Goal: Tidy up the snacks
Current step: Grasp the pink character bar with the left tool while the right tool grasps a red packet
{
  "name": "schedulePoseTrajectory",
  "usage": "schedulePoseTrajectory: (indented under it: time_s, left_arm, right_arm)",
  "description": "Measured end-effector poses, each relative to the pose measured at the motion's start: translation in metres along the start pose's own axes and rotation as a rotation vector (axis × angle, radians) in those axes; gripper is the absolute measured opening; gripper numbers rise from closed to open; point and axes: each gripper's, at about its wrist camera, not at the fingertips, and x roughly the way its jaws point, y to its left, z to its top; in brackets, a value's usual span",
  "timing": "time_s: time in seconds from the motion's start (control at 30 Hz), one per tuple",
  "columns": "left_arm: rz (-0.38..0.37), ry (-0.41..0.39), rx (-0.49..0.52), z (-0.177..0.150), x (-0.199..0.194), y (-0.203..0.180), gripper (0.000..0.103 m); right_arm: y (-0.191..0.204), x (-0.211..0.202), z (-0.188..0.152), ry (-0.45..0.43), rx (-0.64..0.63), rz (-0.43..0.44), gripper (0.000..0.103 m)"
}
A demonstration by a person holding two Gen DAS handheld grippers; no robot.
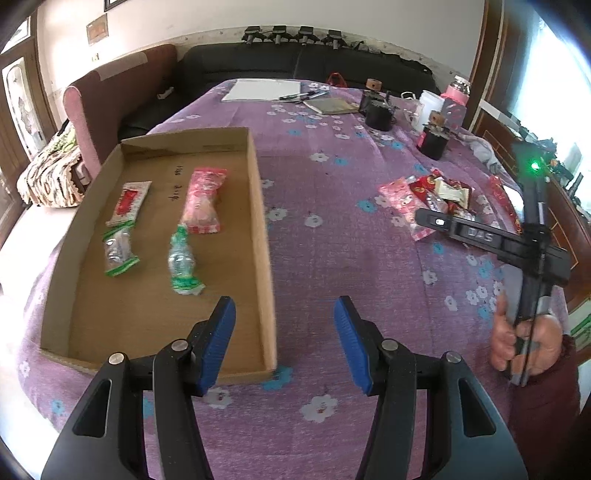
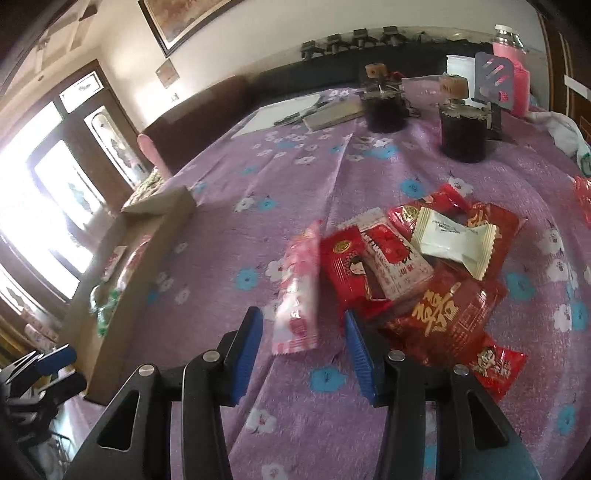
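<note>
Right claw (image 2: 303, 350): jaws apart, gripping nothing, the pink packet (image 2: 297, 291) lying just ahead between its tips.
Left claw (image 1: 284, 341): open and empty, over the near edge of the box (image 1: 264, 206).
Done: four snacks already in the box, ahead-left of the left claw.
Left: the red pile (image 2: 424, 266) beyond the right claw waits on the table (image 2: 258, 177).

White wall (image 1: 221, 18) at 12 o'clock, framed picture (image 2: 177, 18) hung on it. Black sofa (image 1: 295, 59) below; maroon armchair (image 1: 110, 88) at 10. Bright glazed wooden doors (image 2: 74, 155) at 9. Purple flowered cloth (image 1: 332, 221) covers bench.
</note>
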Motion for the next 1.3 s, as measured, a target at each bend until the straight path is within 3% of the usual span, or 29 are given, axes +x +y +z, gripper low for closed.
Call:
schedulePoseTrajectory:
  time_s: [0.1, 0.17, 0.2, 0.23, 0.37, 0.43, 0.5, 0.6, 0.7, 0.83, 0.87, 0.93, 1.13, 1.3]
  left_arm:
    - [-0.04, -0.013, -0.012, 0.001, -0.001, -0.005, 0.055]
    - [-0.067, -0.026, -0.02, 0.004, -0.003, -0.007, 0.055]
    - [-0.073, -0.031, -0.022, 0.006, -0.004, -0.008, 0.055]
    - [-0.075, -0.034, -0.023, 0.009, -0.003, -0.009, 0.055]
    - [-0.075, -0.001, -0.002, 0.027, 0.01, -0.024, 0.054]
    - [-0.084, 0.022, 0.02, 0.039, 0.022, -0.04, 0.054]
    - [-0.093, 0.022, 0.037, 0.049, 0.032, -0.053, 0.054]
    - [-0.101, 0.039, 0.01, 0.065, 0.047, -0.061, 0.054]
    - [-0.158, 0.061, -0.082, 0.078, 0.056, -0.052, 0.054]
    - [-0.155, 0.073, -0.131, 0.088, 0.065, -0.041, 0.054]
    - [-0.15, 0.082, -0.132, 0.089, 0.068, -0.04, 0.054]
    - [-0.143, 0.097, -0.136, 0.091, 0.076, -0.039, 0.054]
    - [-0.116, 0.094, -0.037, 0.089, 0.096, -0.064, 0.054]
    - [-0.119, 0.056, 0.082, 0.096, 0.108, -0.093, 0.054]
  right_arm:
    - [0.003, 0.001, -0.001, 0.04, 0.01, 0.143, 0.049]
    - [0.005, -0.003, -0.001, 0.079, 0.01, 0.311, 0.049]
    - [0.003, -0.009, 0.0, 0.07, 0.021, 0.361, 0.047]
    - [-0.002, -0.017, 0.003, 0.037, 0.036, 0.358, 0.047]
    - [-0.033, -0.042, 0.011, -0.094, 0.095, 0.156, 0.051]
    - [-0.046, -0.041, 0.014, -0.106, 0.117, 0.079, 0.051]
    - [-0.057, -0.034, 0.018, -0.103, 0.154, 0.041, 0.051]
    - [-0.06, -0.024, 0.026, -0.08, 0.166, 0.05, 0.051]
    - [-0.046, -0.013, 0.032, -0.055, 0.099, 0.013, 0.05]
    - [-0.025, 0.007, 0.026, -0.003, 0.001, -0.089, 0.048]
    - [-0.016, 0.011, 0.023, 0.001, -0.06, -0.143, 0.044]
    - [-0.004, 0.014, 0.017, 0.012, -0.136, -0.221, 0.025]
    - [-0.02, -0.008, 0.017, -0.02, -0.052, -0.232, 0.021]
    - [-0.044, -0.025, 0.018, -0.043, 0.048, -0.173, 0.021]
